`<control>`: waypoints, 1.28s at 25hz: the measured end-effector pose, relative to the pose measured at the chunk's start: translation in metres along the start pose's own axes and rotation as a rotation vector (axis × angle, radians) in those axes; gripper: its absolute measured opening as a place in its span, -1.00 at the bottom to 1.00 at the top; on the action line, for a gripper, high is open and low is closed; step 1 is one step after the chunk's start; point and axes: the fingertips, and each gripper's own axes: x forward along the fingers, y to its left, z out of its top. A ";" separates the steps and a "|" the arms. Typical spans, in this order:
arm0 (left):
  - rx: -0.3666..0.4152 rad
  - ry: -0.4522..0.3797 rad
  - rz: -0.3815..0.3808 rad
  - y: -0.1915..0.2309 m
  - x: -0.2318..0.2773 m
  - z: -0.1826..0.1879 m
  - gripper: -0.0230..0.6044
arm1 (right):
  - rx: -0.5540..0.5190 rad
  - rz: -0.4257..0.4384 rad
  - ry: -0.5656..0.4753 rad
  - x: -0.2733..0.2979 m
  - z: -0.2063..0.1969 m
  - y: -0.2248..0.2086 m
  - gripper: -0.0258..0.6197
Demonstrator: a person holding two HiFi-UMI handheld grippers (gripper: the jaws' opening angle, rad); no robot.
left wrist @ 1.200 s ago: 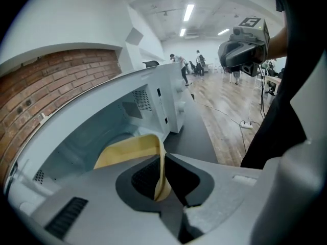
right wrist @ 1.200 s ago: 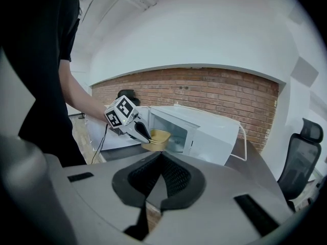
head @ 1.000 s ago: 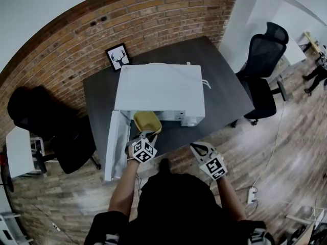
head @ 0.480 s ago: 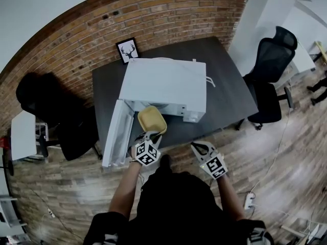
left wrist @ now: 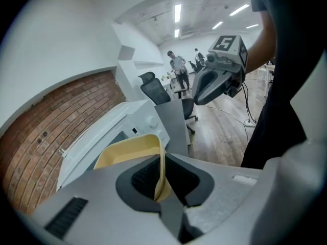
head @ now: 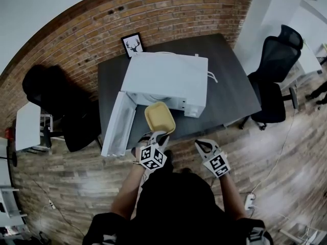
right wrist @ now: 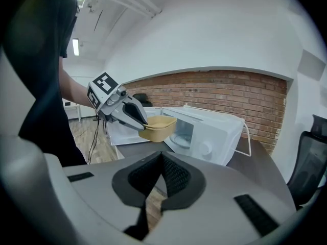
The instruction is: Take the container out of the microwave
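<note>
**Item: container** [head: 160, 118]. Yellow, shallow, rounded-rectangular tub, and nothing can be seen inside it. It is held in the air just in front of the microwave's open mouth, above the near part of the desk [head: 232, 86]. The right gripper view shows it outside the cavity and touching neither oven nor desk.

**Item: left hand-held gripper** [head: 155, 137]. Its jaws are clamped on the container's near wall, one pad inside the rim and one outside. It carries the tub alone.

**Item: right hand-held gripper** [head: 203, 145]. It is held off the desk's front edge, well apart from the container. Its own view shows the jaws closed together with nothing between them.

**Item: microwave** [head: 168, 78]. White, standing on the desk. Its door [head: 118, 125] is swung fully open to the left, and the turntable is visible inside.

**Status, as judged.**
- Done: the container is gripped and looks to be out of the oven.
- Left: it is not yet set down, with bare desk in front of the oven the likely spot, and the left jaws have yet to release it.
- The door stands open. Closing it is outside the stated task.
- Caution: the hold is on one wall only, so the tub could tip.
</note>
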 end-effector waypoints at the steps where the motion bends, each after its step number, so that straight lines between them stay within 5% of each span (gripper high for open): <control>1: 0.003 -0.006 0.005 -0.002 -0.003 0.006 -0.83 | -0.001 0.004 0.000 -0.002 -0.001 0.001 -0.92; 32: -0.046 0.011 0.027 -0.109 -0.037 0.026 -0.83 | -0.071 0.040 -0.031 -0.056 -0.035 0.034 -0.93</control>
